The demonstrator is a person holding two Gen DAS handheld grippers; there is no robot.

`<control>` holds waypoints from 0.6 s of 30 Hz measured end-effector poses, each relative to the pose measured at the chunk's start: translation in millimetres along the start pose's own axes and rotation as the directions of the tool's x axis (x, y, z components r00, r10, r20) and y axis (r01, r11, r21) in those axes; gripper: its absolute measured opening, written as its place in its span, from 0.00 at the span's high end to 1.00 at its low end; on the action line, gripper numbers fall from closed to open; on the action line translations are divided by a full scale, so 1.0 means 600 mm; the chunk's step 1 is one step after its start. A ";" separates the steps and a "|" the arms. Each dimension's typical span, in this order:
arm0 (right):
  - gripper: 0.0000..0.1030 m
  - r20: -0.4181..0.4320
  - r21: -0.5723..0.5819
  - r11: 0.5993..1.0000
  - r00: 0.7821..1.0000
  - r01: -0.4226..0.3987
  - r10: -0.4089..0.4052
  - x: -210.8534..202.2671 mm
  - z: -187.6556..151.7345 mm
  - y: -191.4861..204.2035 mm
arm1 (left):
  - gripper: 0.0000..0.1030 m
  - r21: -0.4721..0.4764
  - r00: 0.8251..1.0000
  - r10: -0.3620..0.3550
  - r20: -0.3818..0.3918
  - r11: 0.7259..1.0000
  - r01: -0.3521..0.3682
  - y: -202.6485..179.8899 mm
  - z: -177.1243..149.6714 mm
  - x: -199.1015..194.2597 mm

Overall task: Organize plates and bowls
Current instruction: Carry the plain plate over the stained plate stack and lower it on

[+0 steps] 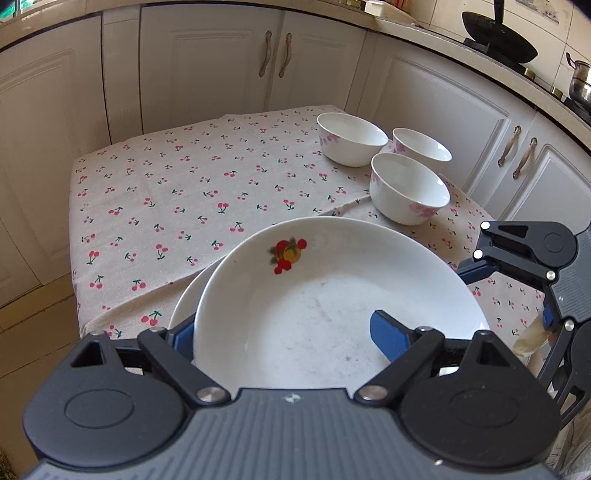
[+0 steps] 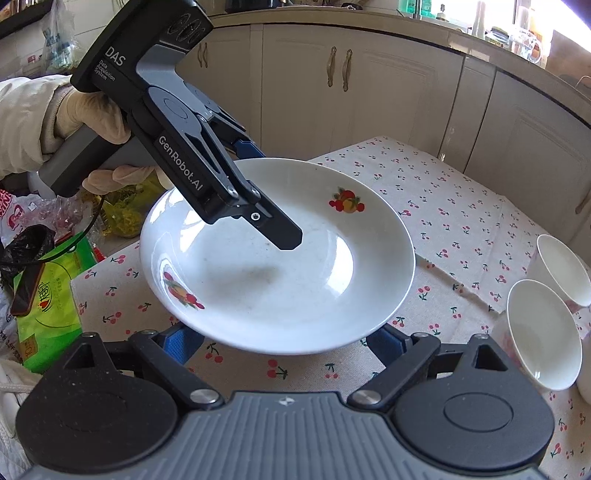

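Note:
A white deep plate (image 1: 314,295) with a fruit print is raised above the cherry-print tablecloth (image 1: 166,192). My left gripper (image 1: 284,336) straddles its near rim, one finger (image 1: 388,338) inside and one under it; the right wrist view shows it (image 2: 258,184) shut on the plate (image 2: 277,266). A second plate's edge (image 1: 184,299) shows under it at the left. My right gripper (image 2: 284,341) is open, its fingers below the plate's near edge; it also shows in the left wrist view (image 1: 476,273). Three white bowls (image 1: 351,138) (image 1: 421,147) (image 1: 408,192) stand at the back right.
White kitchen cabinets (image 1: 221,66) stand close behind the table. A black wok (image 1: 498,33) and a steel pot (image 1: 580,79) sit on the counter at the right. Plastic bags and a green package (image 2: 48,295) lie left of the table.

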State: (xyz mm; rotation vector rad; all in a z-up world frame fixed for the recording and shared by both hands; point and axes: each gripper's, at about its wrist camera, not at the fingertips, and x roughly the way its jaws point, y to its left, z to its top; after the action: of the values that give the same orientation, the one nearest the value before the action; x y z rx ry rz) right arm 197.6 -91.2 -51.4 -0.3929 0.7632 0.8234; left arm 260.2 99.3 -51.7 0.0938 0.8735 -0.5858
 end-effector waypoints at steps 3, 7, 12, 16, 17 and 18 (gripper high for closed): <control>0.07 -0.001 -0.010 1.000 1.000 0.015 -0.015 -0.002 0.001 0.006 | 0.11 -0.003 1.000 -0.008 0.009 1.000 0.008 0.001 -0.004 0.001; 0.07 -0.014 -0.006 1.000 1.000 0.024 -0.025 -0.001 -0.001 0.012 | 0.11 -0.010 1.000 -0.020 0.007 1.000 0.020 0.004 -0.008 0.006; 0.07 -0.027 0.002 0.999 0.999 0.037 -0.037 -0.003 -0.002 0.014 | 0.11 -0.012 0.999 -0.036 -0.002 0.999 0.036 0.008 -0.011 0.012; 0.07 -0.042 0.002 0.999 0.998 0.046 -0.046 0.001 0.001 0.014 | 0.11 -0.007 0.999 -0.038 -0.014 0.999 0.038 0.009 -0.013 0.018; 0.07 -0.045 0.002 0.999 0.998 0.048 -0.048 0.001 0.001 0.014 | 0.11 -0.010 0.999 -0.040 -0.017 0.999 0.040 0.009 -0.013 0.019; 0.07 -0.049 0.004 0.999 0.998 0.049 -0.049 0.002 0.002 0.015 | 0.11 -0.011 0.999 -0.042 -0.020 0.999 0.041 0.010 -0.014 0.020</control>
State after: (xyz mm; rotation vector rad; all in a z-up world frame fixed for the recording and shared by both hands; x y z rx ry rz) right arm 191.3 -84.2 -51.6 -0.4267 0.7982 0.7676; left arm 263.7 101.5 -67.0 0.0722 0.8998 -0.6197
